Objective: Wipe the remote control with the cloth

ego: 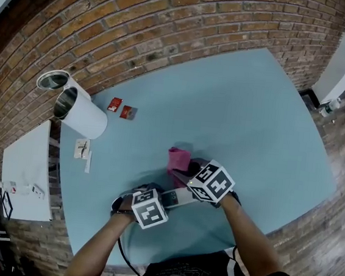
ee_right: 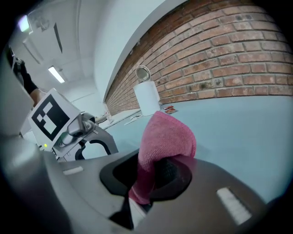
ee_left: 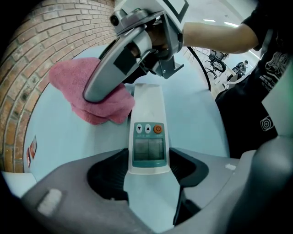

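A white remote control [ee_left: 148, 132] with a teal display panel and an orange button points away between the jaws of my left gripper [ee_left: 147, 170], which is shut on its near end. In the head view the remote [ego: 176, 197] lies low over the blue table [ego: 255, 112], between the two marker cubes. My right gripper [ee_right: 151, 178] is shut on a pink cloth [ee_right: 165, 135], which bulges out above its jaws. The cloth [ee_left: 87, 98] rests on the table just left of the remote's far end, under the right gripper [ee_left: 107, 75].
A white cylinder [ego: 82, 114] lies on its side at the table's far left, with a metal can [ego: 53, 79] behind it. Two red cards [ego: 121, 109] and paper slips [ego: 83, 149] lie nearby. A white side table [ego: 27, 171] stands to the left. A brick wall [ego: 172, 24] runs behind.
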A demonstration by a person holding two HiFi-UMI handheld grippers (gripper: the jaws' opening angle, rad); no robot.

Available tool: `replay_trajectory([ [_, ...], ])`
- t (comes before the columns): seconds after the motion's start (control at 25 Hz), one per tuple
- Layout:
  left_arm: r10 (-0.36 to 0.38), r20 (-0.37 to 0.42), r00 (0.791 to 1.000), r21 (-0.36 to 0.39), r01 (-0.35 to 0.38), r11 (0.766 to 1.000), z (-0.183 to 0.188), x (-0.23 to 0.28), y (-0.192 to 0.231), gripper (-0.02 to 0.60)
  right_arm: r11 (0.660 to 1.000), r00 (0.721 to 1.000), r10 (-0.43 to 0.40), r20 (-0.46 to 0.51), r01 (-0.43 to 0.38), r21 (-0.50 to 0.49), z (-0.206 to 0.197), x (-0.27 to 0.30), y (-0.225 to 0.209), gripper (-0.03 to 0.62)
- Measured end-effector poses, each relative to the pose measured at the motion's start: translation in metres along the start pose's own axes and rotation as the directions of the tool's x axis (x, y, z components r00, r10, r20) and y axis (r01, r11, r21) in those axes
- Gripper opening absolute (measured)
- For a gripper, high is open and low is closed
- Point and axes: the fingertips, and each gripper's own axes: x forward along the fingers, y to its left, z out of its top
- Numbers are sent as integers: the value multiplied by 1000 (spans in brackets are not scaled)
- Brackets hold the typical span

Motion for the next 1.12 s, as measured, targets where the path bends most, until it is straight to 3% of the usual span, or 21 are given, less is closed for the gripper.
replay_trajectory([
  [0.6, 6, -19, 1000, -12, -6, 1000, -3, 2, 1, 287, 982, 984, -170, 55, 165, 90, -19, -53, -40, 63],
  [0.72, 9, 29, 1000, -23, -9, 1000, -1, 0, 4, 287, 959, 960, -260, 102, 244, 142, -17, -69, -49, 63],
  [0.84, 4, 104, 995, -108, 7, 994, 2, -4, 7, 285, 919, 919, -356, 169, 311, 243, -17, -89, -53, 63],
  [1.0, -66, 193, 979, -272, 118, 955, 5, -10, 4, 284, 861, 862, -463, 204, 382, 336, -35, -117, -47, 63],
  [1.08, -139, 262, 955, -361, 231, 904, 8, -9, -5, 282, 833, 835, -506, 215, 409, 371, -46, -129, -43, 63],
  [1.12, -186, 318, 930, -418, 313, 853, 11, -11, -11, 282, 824, 825, -521, 220, 418, 383, -50, -133, -40, 63],
])
